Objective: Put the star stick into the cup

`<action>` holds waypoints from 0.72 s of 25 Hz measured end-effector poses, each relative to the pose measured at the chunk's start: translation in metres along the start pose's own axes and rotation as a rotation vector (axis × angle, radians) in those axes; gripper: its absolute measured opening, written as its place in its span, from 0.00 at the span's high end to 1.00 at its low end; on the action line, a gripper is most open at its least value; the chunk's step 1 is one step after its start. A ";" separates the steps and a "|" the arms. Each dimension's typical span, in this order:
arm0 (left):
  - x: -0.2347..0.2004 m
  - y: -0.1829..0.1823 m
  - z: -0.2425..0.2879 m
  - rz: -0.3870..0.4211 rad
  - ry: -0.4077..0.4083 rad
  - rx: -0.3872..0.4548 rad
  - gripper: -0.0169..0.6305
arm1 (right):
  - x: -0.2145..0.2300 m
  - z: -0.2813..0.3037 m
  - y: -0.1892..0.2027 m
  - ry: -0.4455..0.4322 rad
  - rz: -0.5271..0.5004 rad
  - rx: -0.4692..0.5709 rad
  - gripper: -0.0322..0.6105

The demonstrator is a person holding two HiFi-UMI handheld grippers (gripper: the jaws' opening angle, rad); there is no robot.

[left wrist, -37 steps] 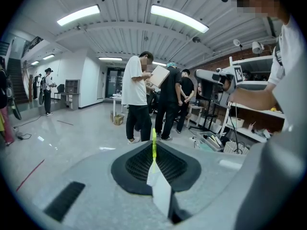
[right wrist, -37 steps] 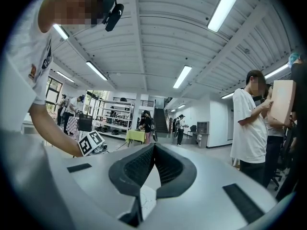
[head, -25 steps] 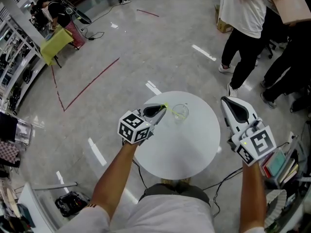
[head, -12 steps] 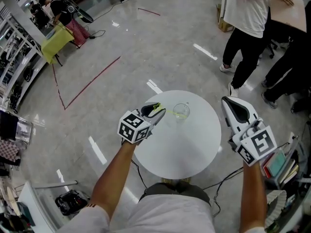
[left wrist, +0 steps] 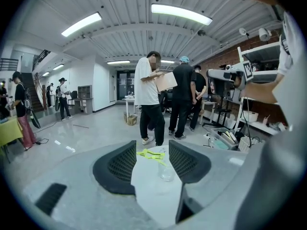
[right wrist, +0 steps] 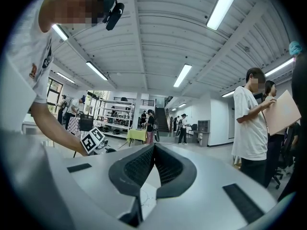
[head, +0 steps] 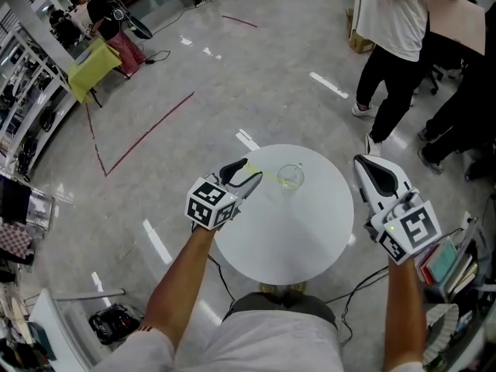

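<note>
As left fingers (left wrist: 120, 164) open, cup's (left wrist: 166, 169) clear.

Bright ceiling strips (left wrist: 181, 13), glare on floor (head: 256, 84); fisheye warp nr edges.

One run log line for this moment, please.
left gripper: jaws just opening, empty; yellow-green star stick: in clear glass cup; right gripper: shut, empty
</note>
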State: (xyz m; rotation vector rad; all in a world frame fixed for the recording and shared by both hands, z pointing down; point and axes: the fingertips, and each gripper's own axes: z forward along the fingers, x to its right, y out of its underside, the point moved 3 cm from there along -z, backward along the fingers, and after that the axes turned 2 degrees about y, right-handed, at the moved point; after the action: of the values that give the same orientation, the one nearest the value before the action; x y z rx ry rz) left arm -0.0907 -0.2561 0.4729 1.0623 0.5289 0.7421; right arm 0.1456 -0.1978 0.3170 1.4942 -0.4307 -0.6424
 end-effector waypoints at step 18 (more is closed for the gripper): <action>0.027 -0.088 -0.044 0.061 -0.006 0.220 0.65 | -0.013 -0.007 -0.015 -0.015 -0.010 0.043 0.93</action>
State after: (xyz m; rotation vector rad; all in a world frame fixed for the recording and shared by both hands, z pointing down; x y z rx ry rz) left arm -0.0794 -0.2359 0.3741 1.2890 0.5843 0.7457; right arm 0.1384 -0.1840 0.3036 1.5342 -0.4513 -0.6567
